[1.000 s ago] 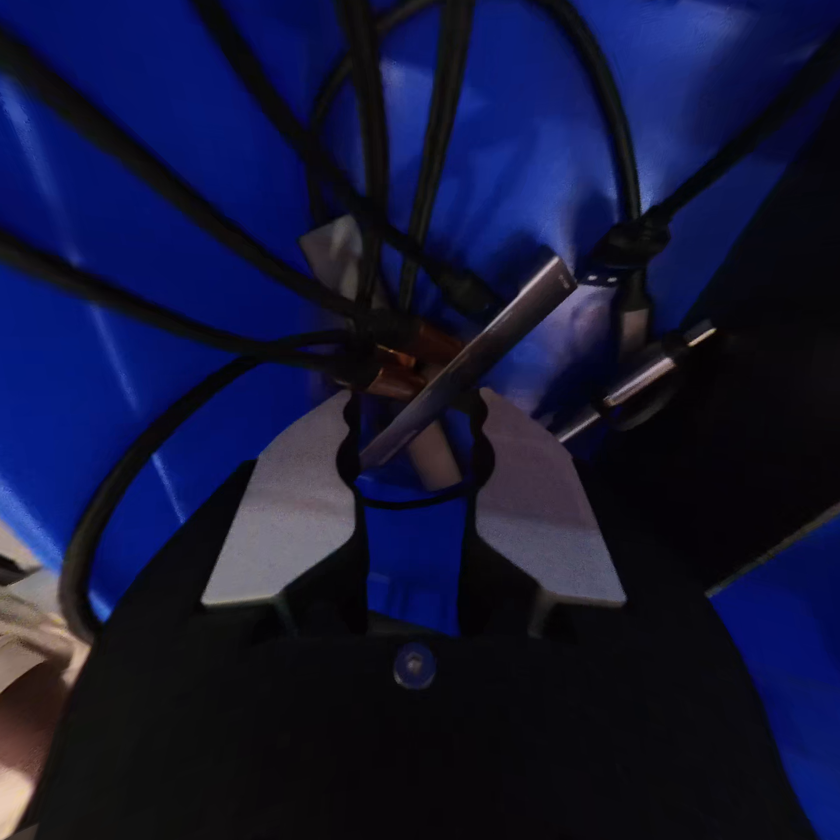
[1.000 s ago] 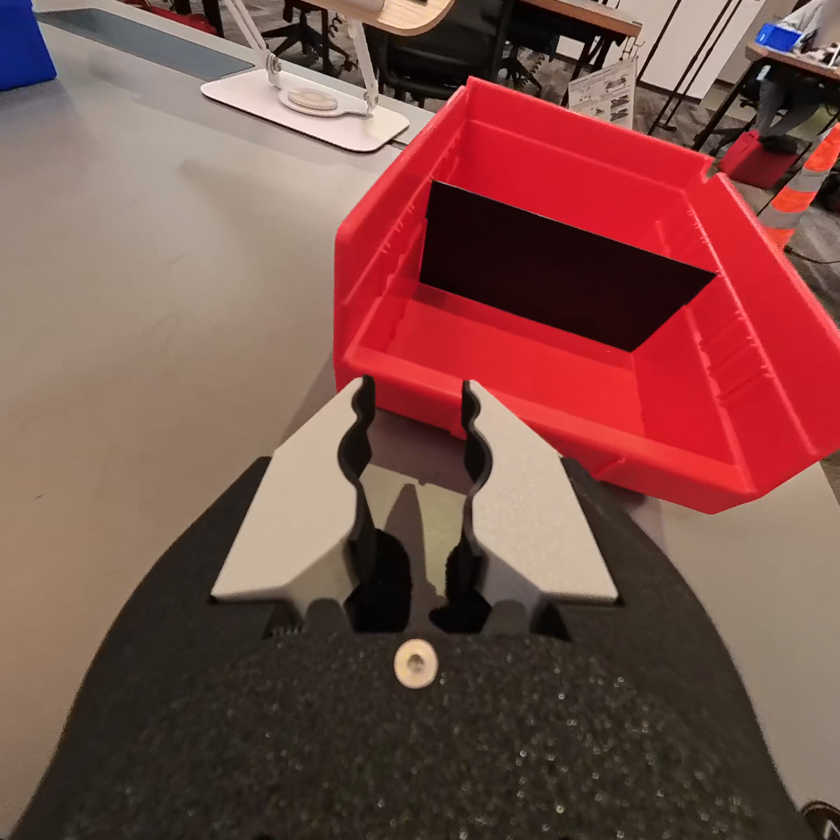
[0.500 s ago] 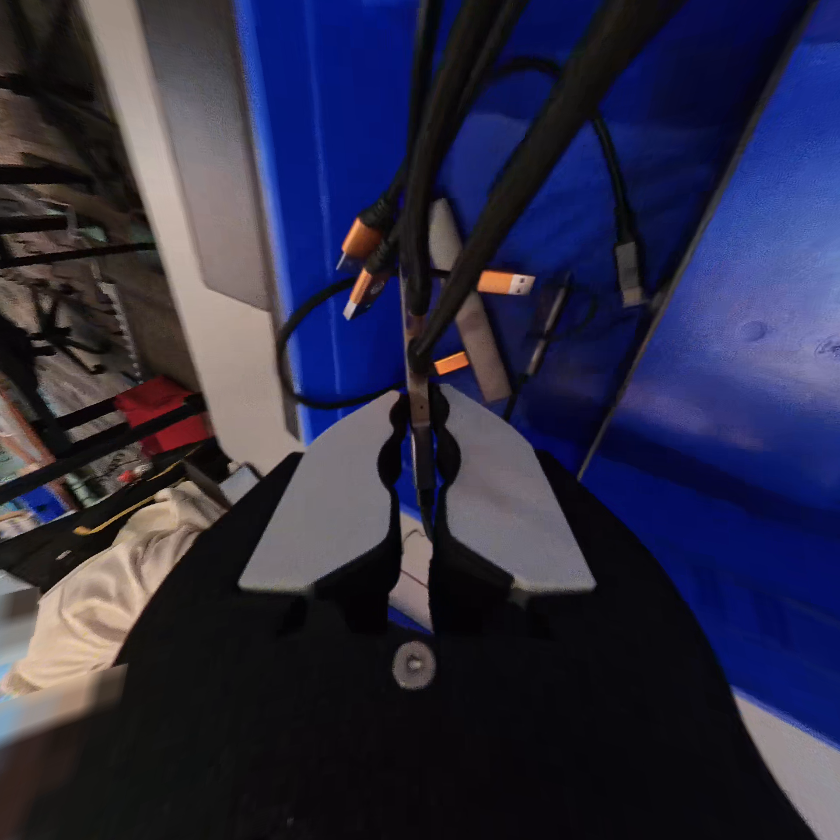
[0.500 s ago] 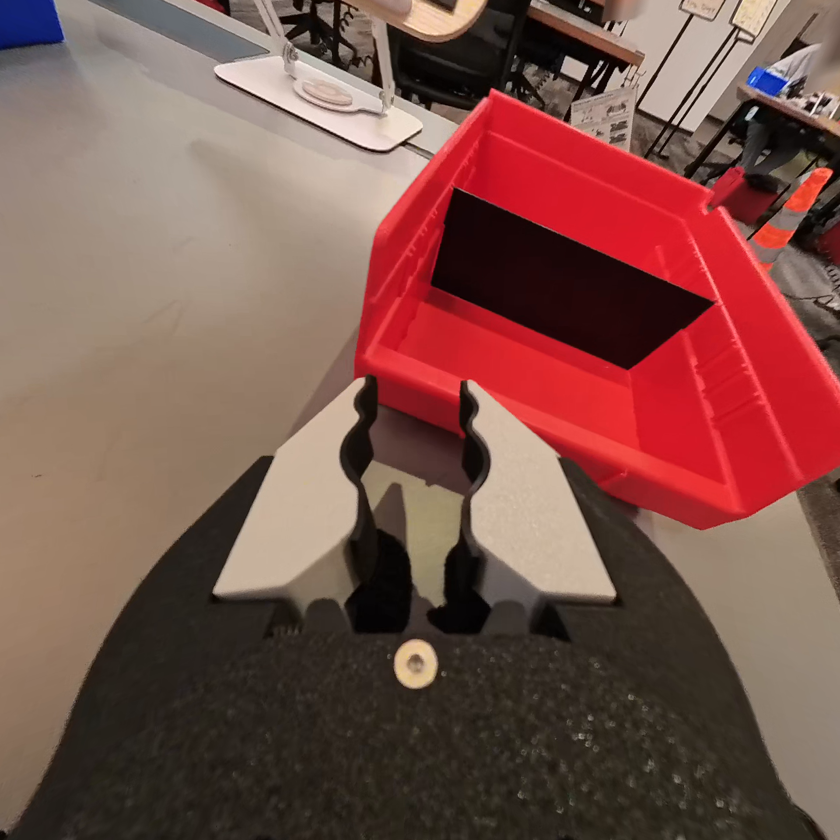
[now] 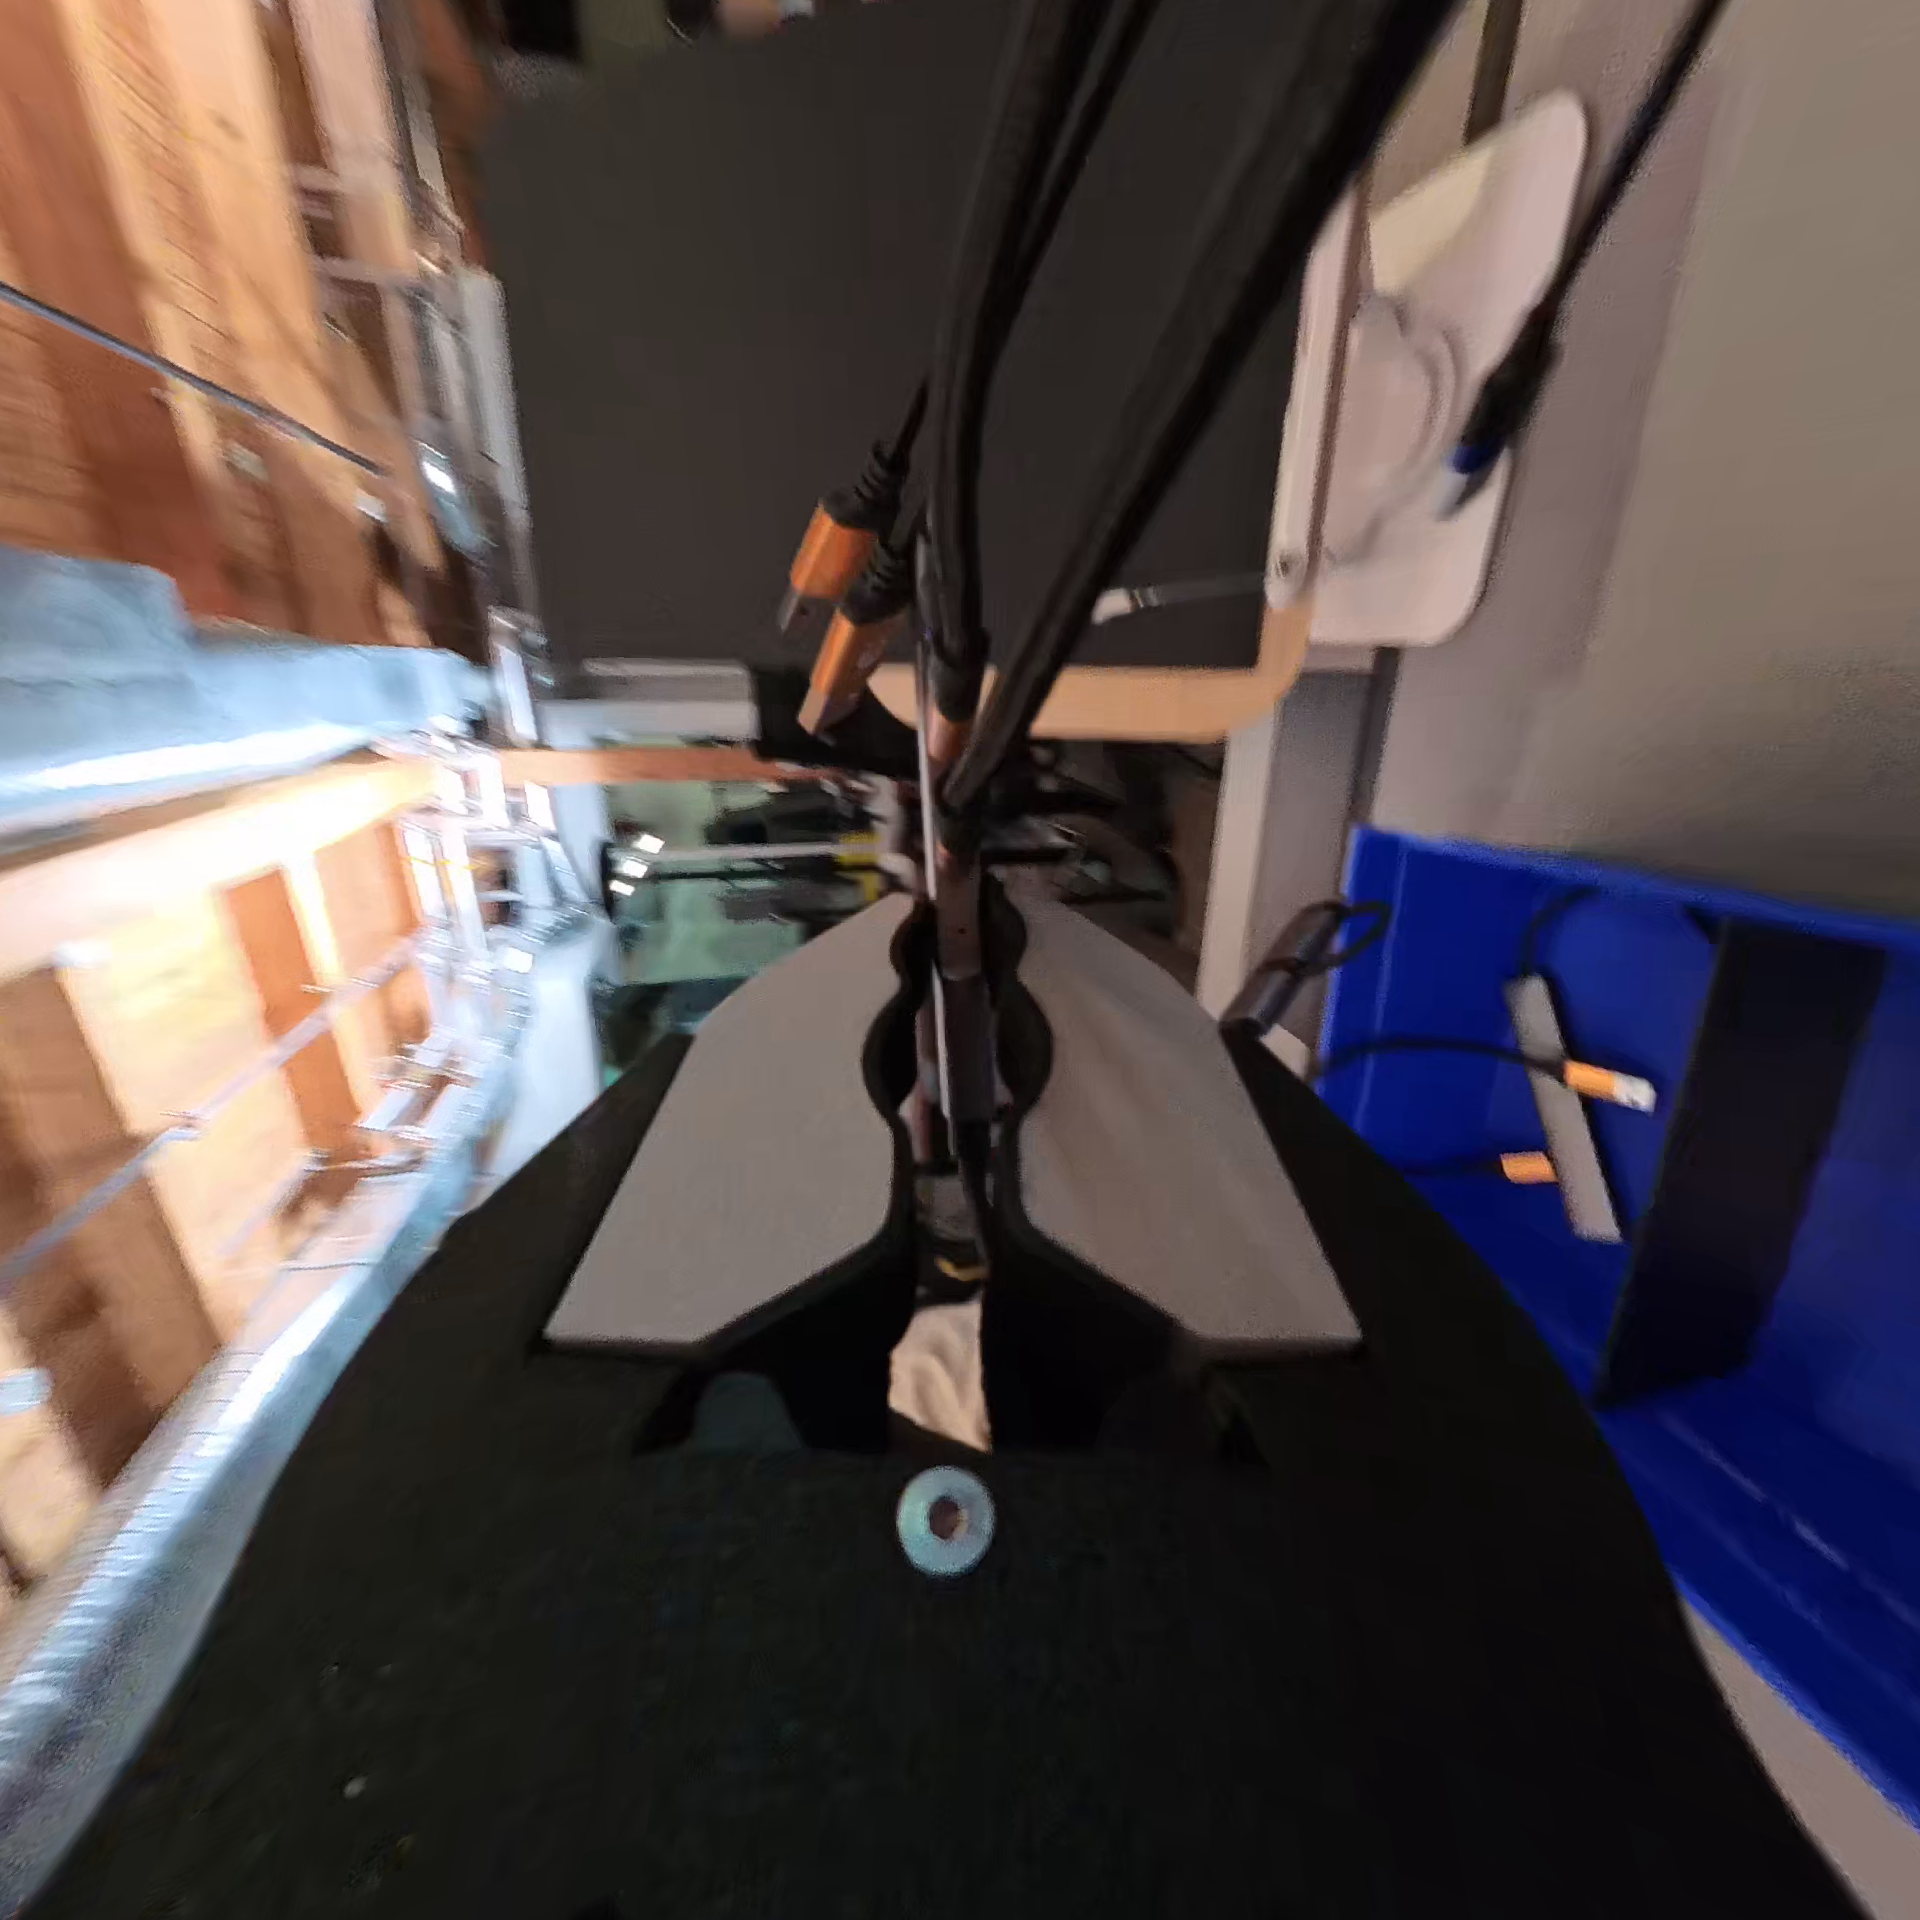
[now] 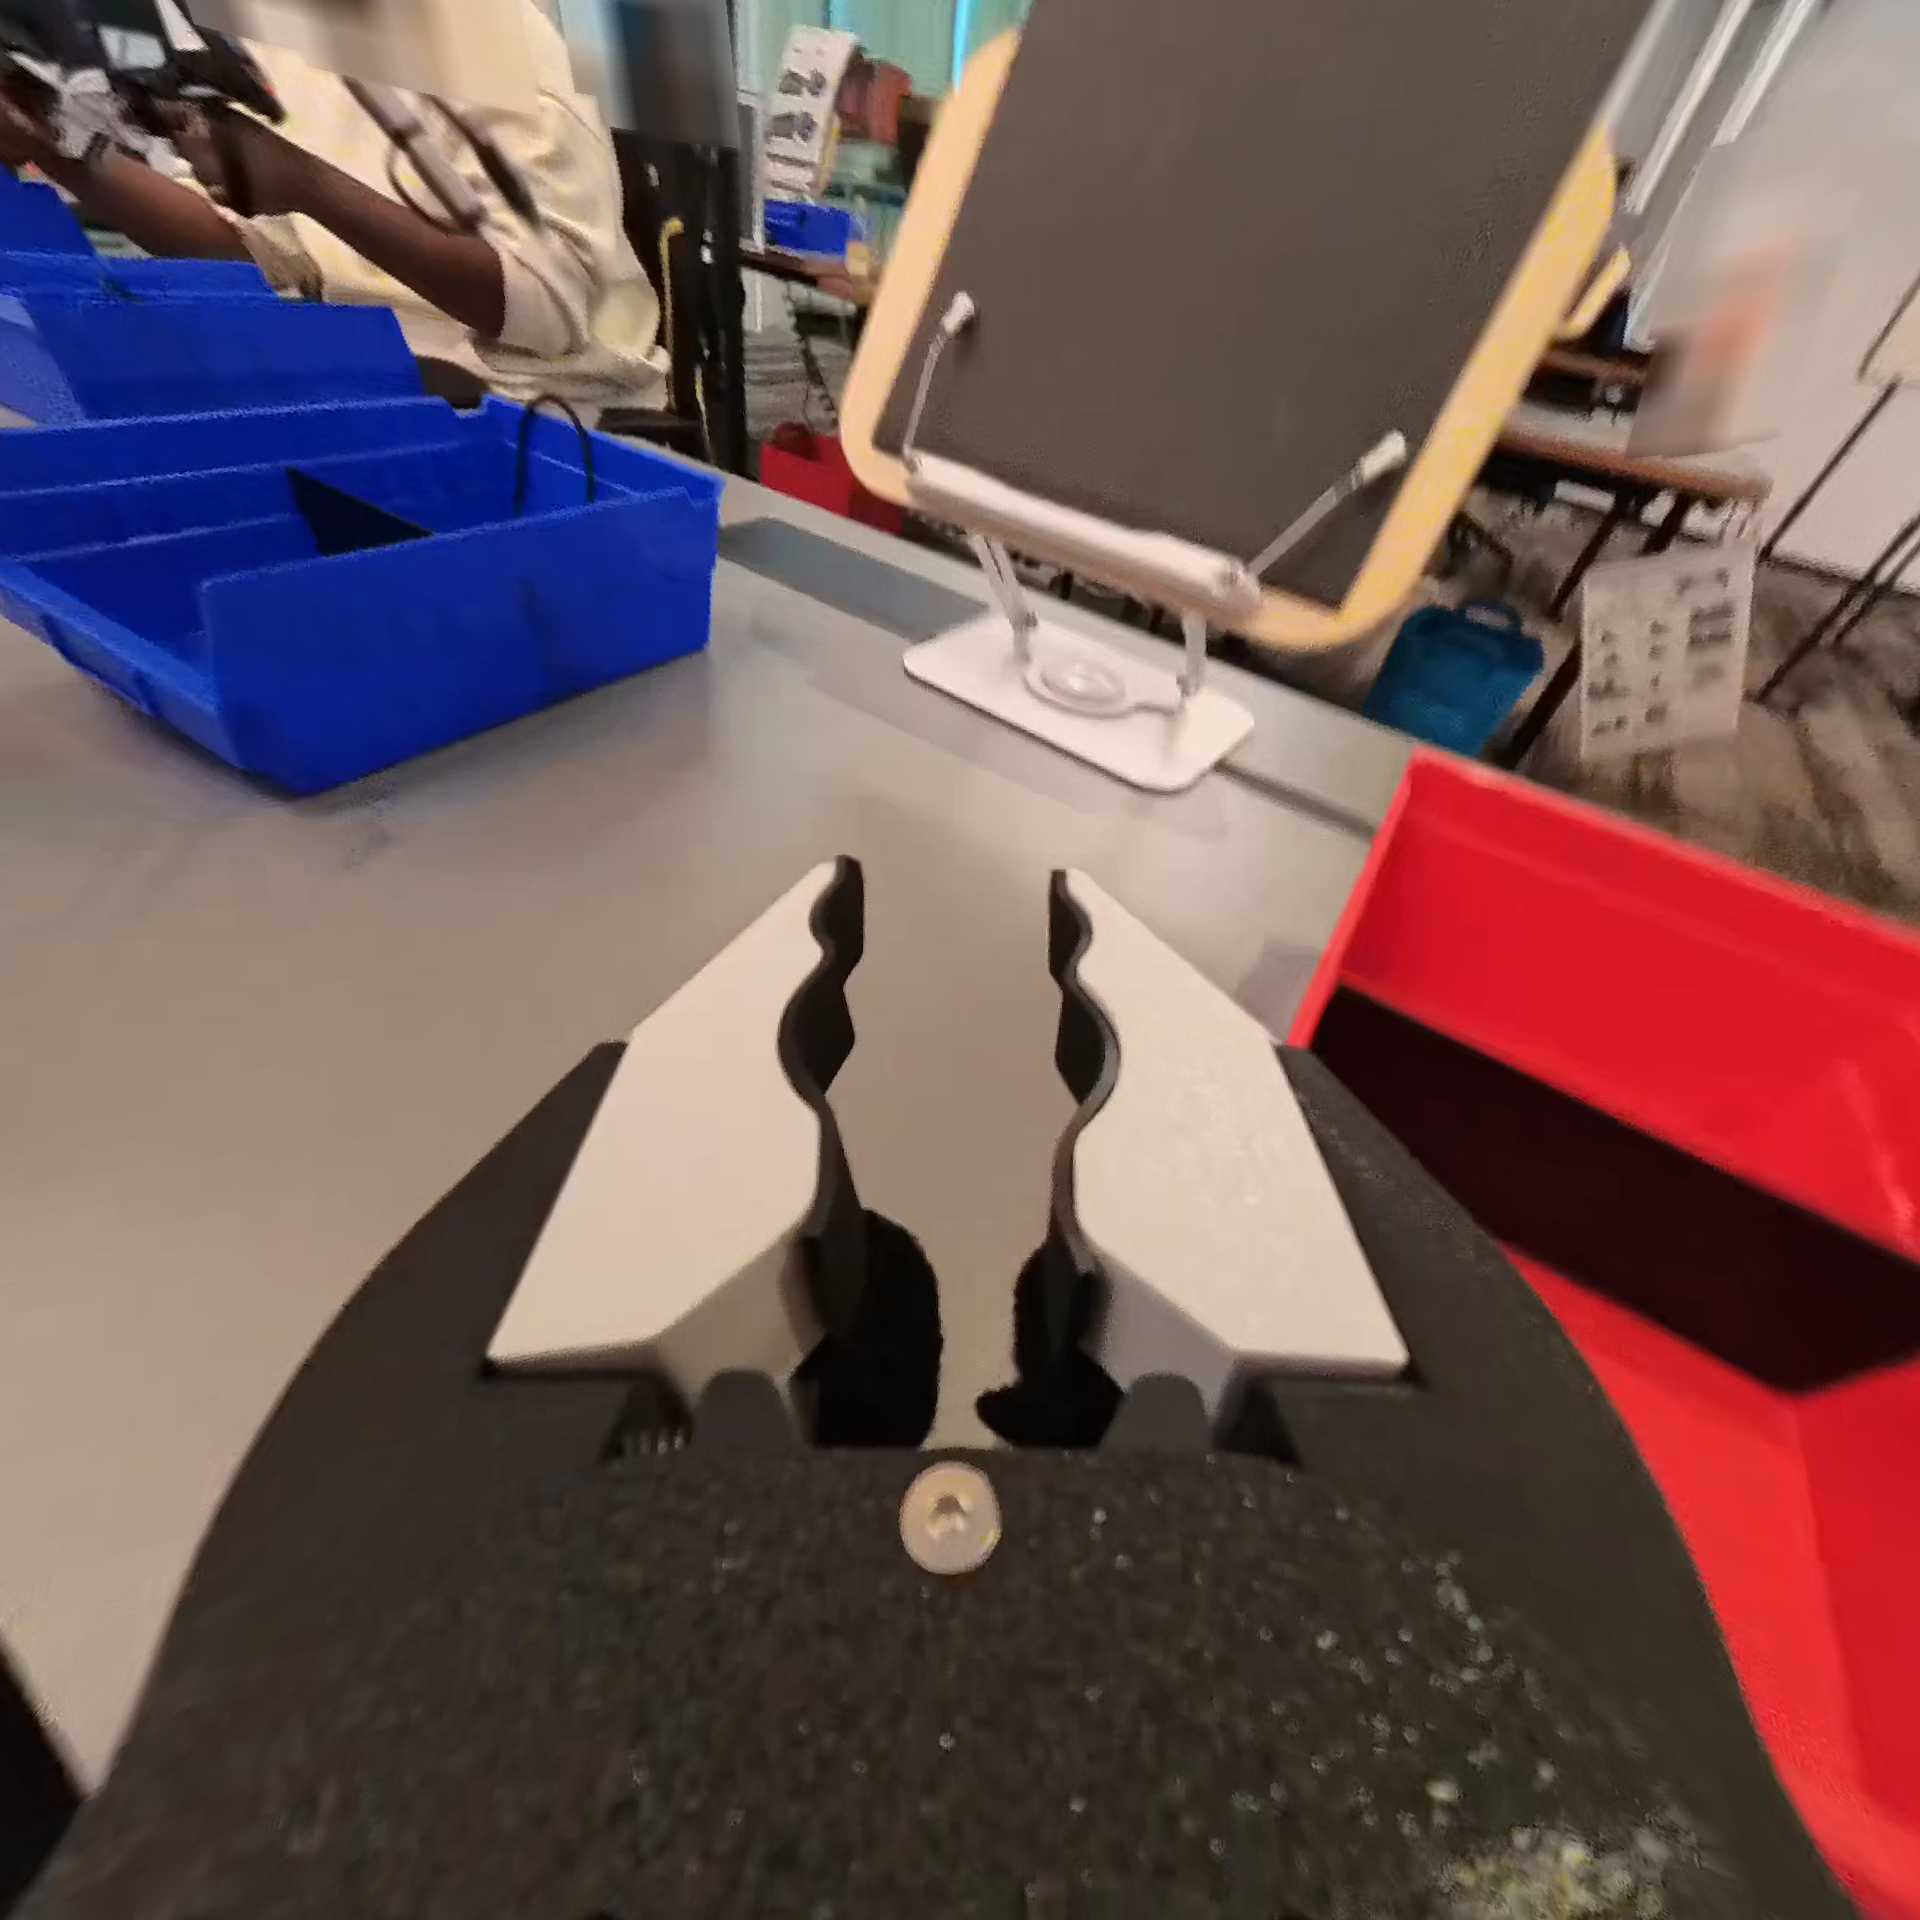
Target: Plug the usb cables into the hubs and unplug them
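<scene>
Left gripper point(image 5: 954, 935) is now lifted out of the blue plastic bin point(image 5: 1766, 1455), where it was buried among cables a second ago; jaws are closed to a narrow slit on a thin grey metal USB hub point(image 5: 951, 997), seen edge-on. Black USB cables point(image 5: 1039, 416) are strung taut from the hub toward the top of the frame, with two orange-sleeved plugs point(image 5: 842, 613) dangling loose just beside them. View is rolled sideways and motion-blurred. A second flat grey hub point(image 5: 1564, 1112) is left in the bin's near compartment, beside the black divider point(image 5: 1745, 1143), with two more orange plugs point(image 5: 1600, 1086) lying against it; whether they are seated cannot be told.

Right gripper point(image 6: 956, 883) has been swung away from the red plastic bin point(image 6: 1662, 1039), which a second ago filled the view ahead and now sits at the table's right edge. Jaws are held moderately apart, nothing between them. Bare grey tabletop point(image 6: 416, 935) lies ahead of the fingertips, open between the blue bin point(image 6: 416, 603) on the left and the red one. A white stand base with a tilted dark wood-framed panel point(image 6: 1195, 312) is set near the far edge. A person's arm point(image 6: 343, 223) is seen beyond the blue bins.
</scene>
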The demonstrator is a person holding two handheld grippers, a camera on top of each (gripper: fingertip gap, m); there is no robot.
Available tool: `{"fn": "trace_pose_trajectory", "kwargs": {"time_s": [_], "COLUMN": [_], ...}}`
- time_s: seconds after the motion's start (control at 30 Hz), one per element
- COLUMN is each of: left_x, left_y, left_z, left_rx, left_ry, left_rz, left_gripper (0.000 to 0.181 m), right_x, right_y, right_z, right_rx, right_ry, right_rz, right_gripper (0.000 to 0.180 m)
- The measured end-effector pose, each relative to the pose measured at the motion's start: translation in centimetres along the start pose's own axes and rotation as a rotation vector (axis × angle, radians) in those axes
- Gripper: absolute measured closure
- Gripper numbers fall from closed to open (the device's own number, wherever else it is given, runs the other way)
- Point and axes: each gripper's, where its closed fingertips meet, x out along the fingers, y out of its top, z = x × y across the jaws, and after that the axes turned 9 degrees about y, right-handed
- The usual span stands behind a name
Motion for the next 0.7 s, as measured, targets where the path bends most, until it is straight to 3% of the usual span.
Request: {"fn": "trace_pose_trajectory", "kwargs": {"time_s": [0.13, 0.23, 0.4, 0.63, 0.7], "left_x": [-2.9, -4.0, -3.6, -3.8, -4.1], "left_y": [8.9, 13.6, 15.1, 17.5, 18.2], "left_z": [2.2, 6.4, 11.6, 14.9, 15.4], "left_rx": [0.229, 0.295, 0.245, 0.115, 0.099], "left_ry": [0.247, 0.288, 0.223, 0.272, 0.298], "left_rz": [0.092, 0.146, 0.141, 0.130, 0.132], "left_gripper": [0.171, 0.171, 0.171, 0.171, 0.171], "right_x": [3.9, 5.1, 3.3, 4.9, 4.7], "right_y": [2.9, 2.6, 3.3, 3.0, 3.5], "right_z": [-0.4, 0.3, 0.7, -5.4, -6.6], "right_rx": [-0.124, -0.064, 0.090, 0.442, 0.530], "right_ry": [0.032, 0.028, 0.065, 0.428, 0.544], "right_rz": [0.021, -0.003, 0.079, 0.152, 0.187], "right_gripper": [0.145, 0.144, 0.145, 0.137, 0.151]}}
